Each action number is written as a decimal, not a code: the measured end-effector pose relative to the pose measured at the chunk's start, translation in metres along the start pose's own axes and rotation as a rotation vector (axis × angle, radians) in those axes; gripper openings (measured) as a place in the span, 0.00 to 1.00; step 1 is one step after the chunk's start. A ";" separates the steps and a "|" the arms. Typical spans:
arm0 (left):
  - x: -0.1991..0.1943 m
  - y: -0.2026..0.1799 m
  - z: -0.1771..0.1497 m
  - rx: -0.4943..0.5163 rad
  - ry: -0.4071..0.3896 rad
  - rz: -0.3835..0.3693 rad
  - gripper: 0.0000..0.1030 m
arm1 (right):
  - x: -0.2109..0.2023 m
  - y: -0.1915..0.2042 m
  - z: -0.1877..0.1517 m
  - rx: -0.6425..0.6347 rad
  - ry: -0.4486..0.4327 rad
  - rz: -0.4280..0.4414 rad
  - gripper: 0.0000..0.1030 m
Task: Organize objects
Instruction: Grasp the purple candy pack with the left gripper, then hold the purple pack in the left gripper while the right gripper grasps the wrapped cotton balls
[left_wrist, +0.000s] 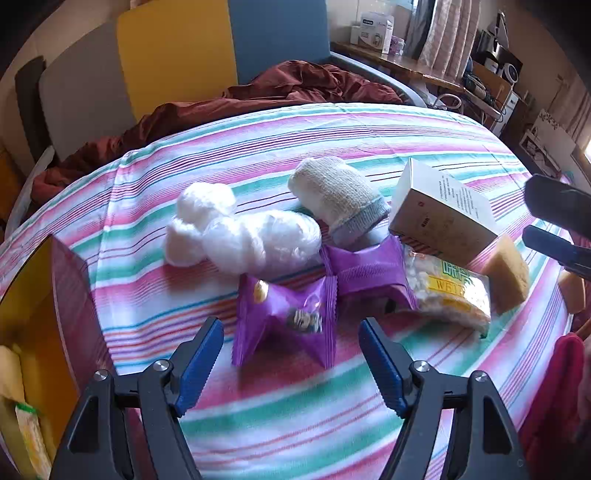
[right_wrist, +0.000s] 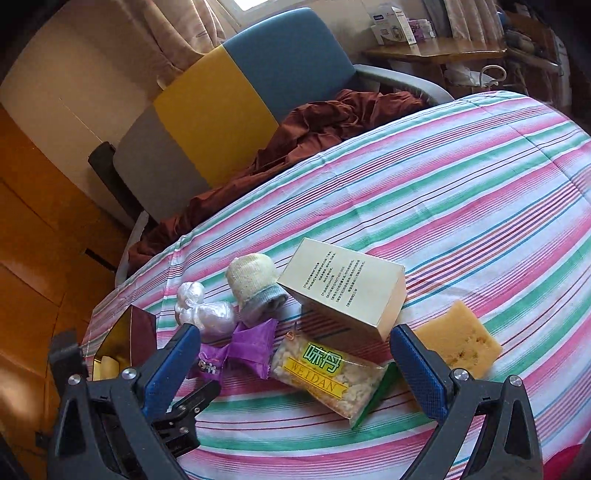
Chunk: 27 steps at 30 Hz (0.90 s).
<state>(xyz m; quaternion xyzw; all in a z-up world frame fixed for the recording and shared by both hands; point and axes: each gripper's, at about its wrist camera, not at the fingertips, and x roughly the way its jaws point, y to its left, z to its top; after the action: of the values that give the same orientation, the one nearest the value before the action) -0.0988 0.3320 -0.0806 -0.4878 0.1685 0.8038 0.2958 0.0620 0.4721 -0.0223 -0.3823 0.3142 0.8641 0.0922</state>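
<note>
Left hand-held gripper: jaws spread wide, nothing between them, poised above the striped sheet just short of the near purple snack packet

Right hand-held gripper: jaws also wide, holding nothing, with the clear WEIDAN snack bag lying on the sheet in the gap ahead

Surface: a bed under a sheet striped pink, green and white; it looks soft and rounded, not a hard top

Items in one loose cluster on the sheet, counted:
- purple snack packets, 2; the second one lies just behind the first
- WEIDAN snack bag, 1
- tan sponge, 1, at the right, near the bag
- cream carton, 1, tilted, its lower edge on the bag
- rolled sock, 1
- knotted white plastic bags, 1 clump

Open box with gold lining at the sheet's left edge, some pale items inside

Beyond: rumpled rust-red blanket, a padded backrest in grey, yellow and blue panels, a wooden side desk with boxes, curtains
</note>
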 end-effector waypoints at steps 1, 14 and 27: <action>0.004 0.000 0.003 0.007 -0.006 0.012 0.74 | 0.000 0.000 0.000 0.001 0.001 0.001 1.00; -0.029 -0.027 -0.070 0.043 -0.106 -0.102 0.45 | 0.003 0.007 -0.001 -0.052 0.004 -0.023 1.00; -0.056 -0.060 -0.138 0.220 -0.173 -0.168 0.43 | 0.034 0.049 -0.028 -0.296 0.136 -0.014 0.96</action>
<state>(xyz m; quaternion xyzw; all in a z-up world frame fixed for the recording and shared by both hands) 0.0540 0.2834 -0.0946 -0.3937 0.1881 0.7919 0.4271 0.0360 0.4139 -0.0381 -0.4514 0.1861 0.8725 0.0195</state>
